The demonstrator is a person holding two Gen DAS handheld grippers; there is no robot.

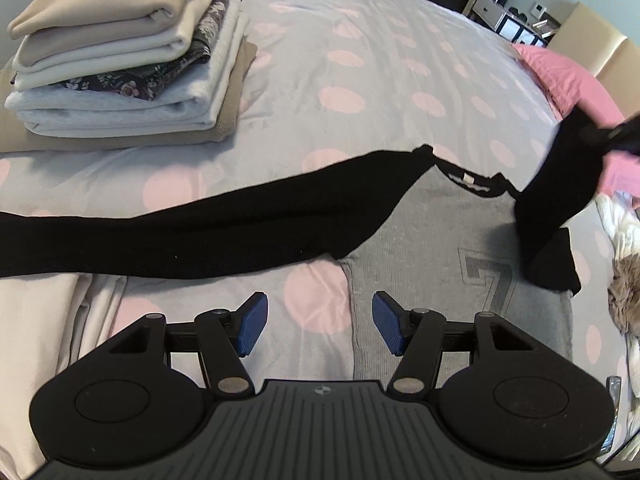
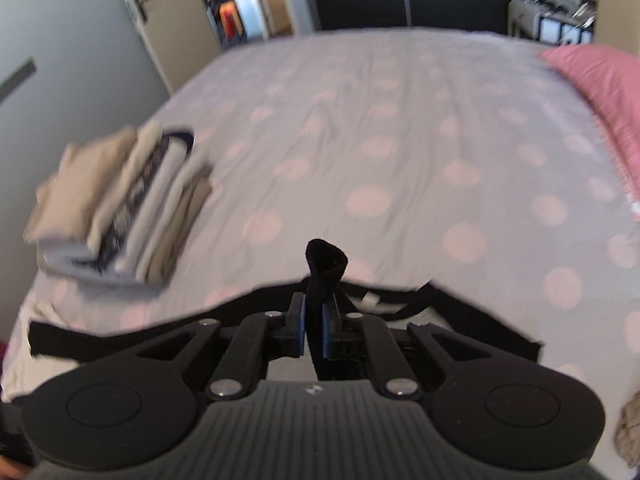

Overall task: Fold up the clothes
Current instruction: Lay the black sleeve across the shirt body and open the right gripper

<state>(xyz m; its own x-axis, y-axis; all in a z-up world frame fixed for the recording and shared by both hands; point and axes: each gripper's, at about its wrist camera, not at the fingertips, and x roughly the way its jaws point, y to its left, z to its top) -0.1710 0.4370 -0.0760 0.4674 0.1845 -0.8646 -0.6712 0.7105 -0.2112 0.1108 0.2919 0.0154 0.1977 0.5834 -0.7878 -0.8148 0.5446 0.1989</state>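
On the bed (image 1: 360,40), going left to right, a stack of folded clothes (image 1: 120,52) sits at the far left corner, probably kept there so the middle stays free for spreading. I count about six folded pieces in it, though the lower layers are hard to separate. Nearer, at the left edge, lies one more pale folded cloth (image 1: 36,340).

Across the middle lies one grey shirt with black sleeves (image 1: 420,248), printed side up with a large 7 showing. Its left sleeve (image 1: 160,236) runs out flat and straight to the left, as it would for folding inward. The left tool (image 1: 316,326) hovers over the shirt's lower left side, its two blue pads spread wide and holding nothing.

Further right, the right sleeve (image 1: 560,196) is lifted off the bed, pinched at its cuff by the right tool (image 2: 314,330), whose pads are closed on the black fabric; raised so, it looks ready to be carried over the grey body. At the far right sit one pink pillow (image 1: 568,76) and a rumpled heap of unfolded laundry (image 1: 620,264), uncountable from here.
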